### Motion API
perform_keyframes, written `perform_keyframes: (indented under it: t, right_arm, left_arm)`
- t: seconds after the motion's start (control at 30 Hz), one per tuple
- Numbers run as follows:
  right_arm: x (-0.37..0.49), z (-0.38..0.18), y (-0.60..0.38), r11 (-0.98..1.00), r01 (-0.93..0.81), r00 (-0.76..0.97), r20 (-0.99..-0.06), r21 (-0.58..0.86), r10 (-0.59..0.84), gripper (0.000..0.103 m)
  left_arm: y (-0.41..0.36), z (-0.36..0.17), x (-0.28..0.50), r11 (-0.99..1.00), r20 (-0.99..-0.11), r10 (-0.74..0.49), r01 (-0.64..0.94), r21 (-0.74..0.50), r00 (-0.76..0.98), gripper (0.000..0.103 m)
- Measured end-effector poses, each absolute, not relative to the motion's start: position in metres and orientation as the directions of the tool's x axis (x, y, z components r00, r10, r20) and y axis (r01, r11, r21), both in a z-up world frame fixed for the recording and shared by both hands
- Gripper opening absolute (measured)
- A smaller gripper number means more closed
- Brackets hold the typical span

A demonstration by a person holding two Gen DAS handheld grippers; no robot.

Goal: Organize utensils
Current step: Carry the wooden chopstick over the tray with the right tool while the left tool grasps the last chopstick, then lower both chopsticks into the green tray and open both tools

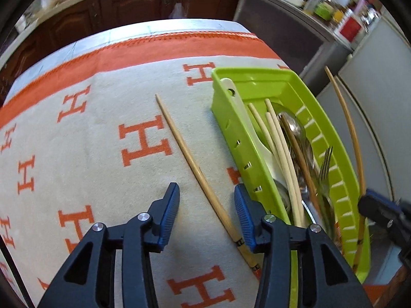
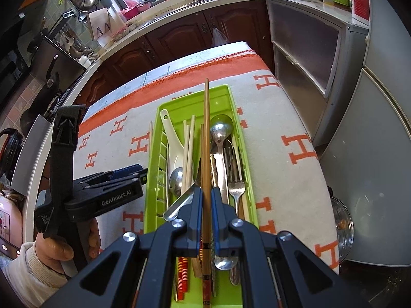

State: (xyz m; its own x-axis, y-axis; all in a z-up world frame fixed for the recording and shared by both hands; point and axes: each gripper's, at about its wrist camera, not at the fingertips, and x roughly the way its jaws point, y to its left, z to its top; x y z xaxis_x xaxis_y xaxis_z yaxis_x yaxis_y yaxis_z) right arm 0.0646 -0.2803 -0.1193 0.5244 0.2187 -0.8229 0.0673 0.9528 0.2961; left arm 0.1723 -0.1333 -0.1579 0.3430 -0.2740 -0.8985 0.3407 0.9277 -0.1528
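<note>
A green utensil tray (image 1: 257, 82) (image 2: 221, 95) holds pale chopsticks (image 1: 280, 143), metal spoons (image 2: 221, 131), a fork (image 2: 236, 184) and a white ladle (image 2: 172, 133). One wooden chopstick (image 1: 185, 151) lies on the cloth left of the tray, between the fingers of my open left gripper (image 1: 206, 200). My right gripper (image 2: 206, 202) is shut on a second brown chopstick (image 2: 206, 128) and holds it lengthwise above the tray; this chopstick also shows in the left wrist view (image 1: 346, 128). The left gripper also shows in the right wrist view (image 2: 120, 179).
The table wears a cream cloth (image 1: 90, 133) with orange H letters and an orange border. Dark wood cabinets (image 2: 179, 36) and a cluttered counter lie beyond. Grey cupboards (image 2: 321, 51) stand to the right of the table.
</note>
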Motion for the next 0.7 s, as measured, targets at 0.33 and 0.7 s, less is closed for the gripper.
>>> perform_keyframes:
  t: [0.33,0.7]
  right_arm:
    - [0.064,-0.12,-0.281,0.951,0.074,0.527,-0.821,0.302,0.22,0.007]
    - [0.062,-0.128,-0.277,0.954,0.062,0.511,-0.83,0.292,0.221,0.007]
  left_arm:
    - [-0.143,-0.16,0.164,0.87,-0.894,-0.224,0.493,-0.005,0.387,0.029]
    - [-0.113,-0.159,0.163,0.917,-0.914,-0.202,0.397,-0.05,0.353,0.007]
